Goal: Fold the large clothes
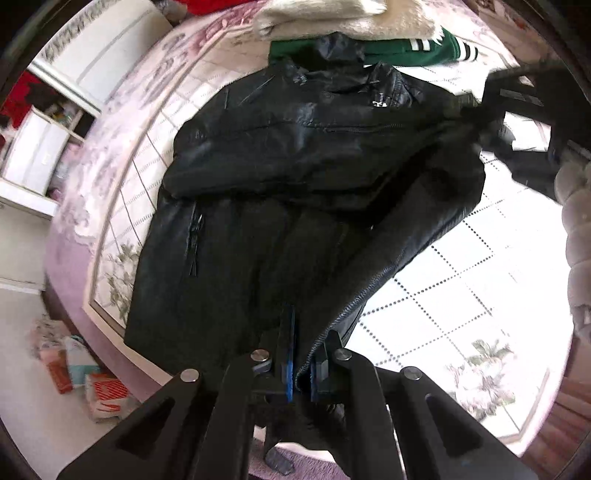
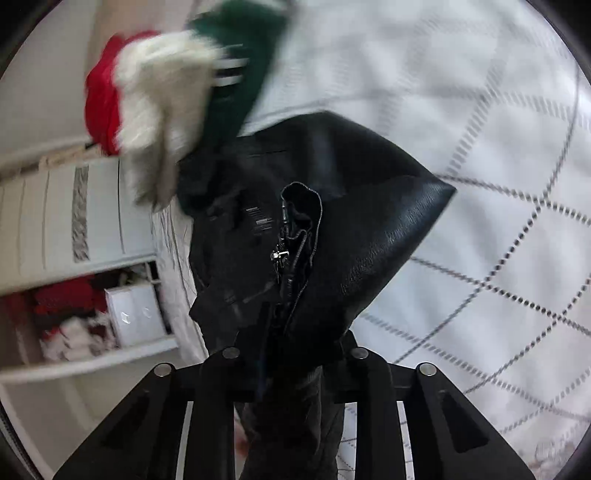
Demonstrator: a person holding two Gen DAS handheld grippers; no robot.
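A black leather jacket [image 1: 295, 177] lies spread on a bed with a white and floral cover [image 1: 461, 280]. My left gripper [image 1: 301, 354] is shut on the jacket's zipper edge near the hem, at the bottom of the left wrist view. My right gripper [image 1: 491, 107] shows at the upper right of that view, holding the jacket near the collar side. In the right wrist view the jacket [image 2: 369, 240] bunches up between the fingers of my right gripper [image 2: 291, 350], which is shut on it; the zipper pull hangs just ahead.
A pile of folded clothes sits beyond the collar: a cream fluffy one [image 1: 347, 18] on a green one with white stripes [image 1: 406, 51], and a red one [image 2: 103, 96]. White shelving [image 1: 40, 147] stands left of the bed. Bags [image 1: 96, 387] lie on the floor.
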